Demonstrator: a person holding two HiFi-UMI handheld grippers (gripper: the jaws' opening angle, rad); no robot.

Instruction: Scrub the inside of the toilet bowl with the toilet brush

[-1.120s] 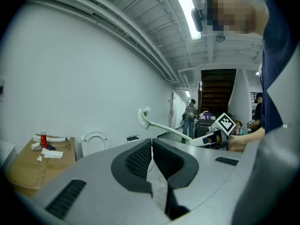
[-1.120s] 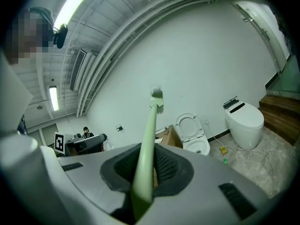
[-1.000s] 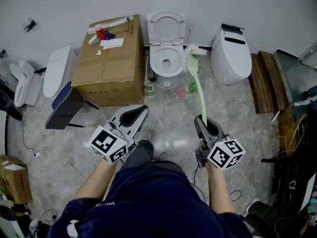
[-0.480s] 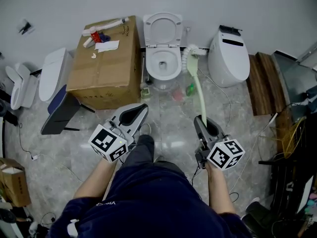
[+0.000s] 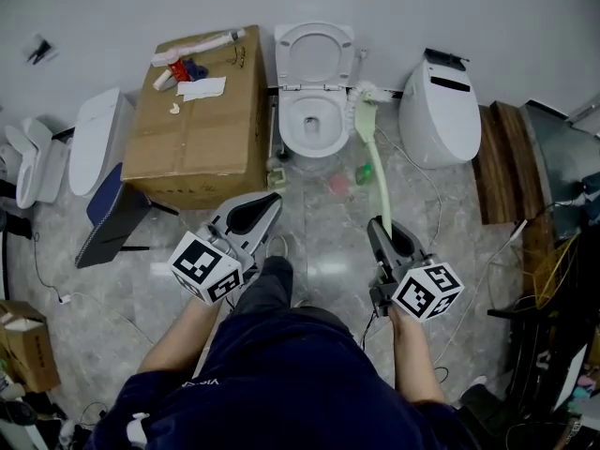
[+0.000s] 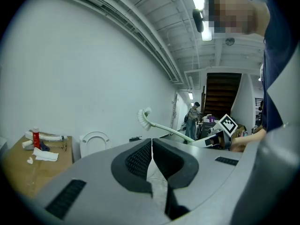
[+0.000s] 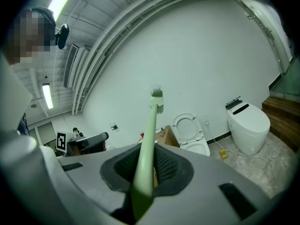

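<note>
While the right claw (image 5: 381, 225) pinches its handle, the toilet brush (image 5: 374, 159) juts forward.

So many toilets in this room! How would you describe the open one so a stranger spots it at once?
Follow the white back wall to the big cardboard box; just beside it, between the box and a rounded closed toilet, stands the open toilet. It alone has its lid raised against the wall and its bowl showing.

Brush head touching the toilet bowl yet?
Apart. The right gripper view shows the brush head raised in the air, with bare wall between it and the toilet bowl. The right gripper is shut on the handle.
</note>
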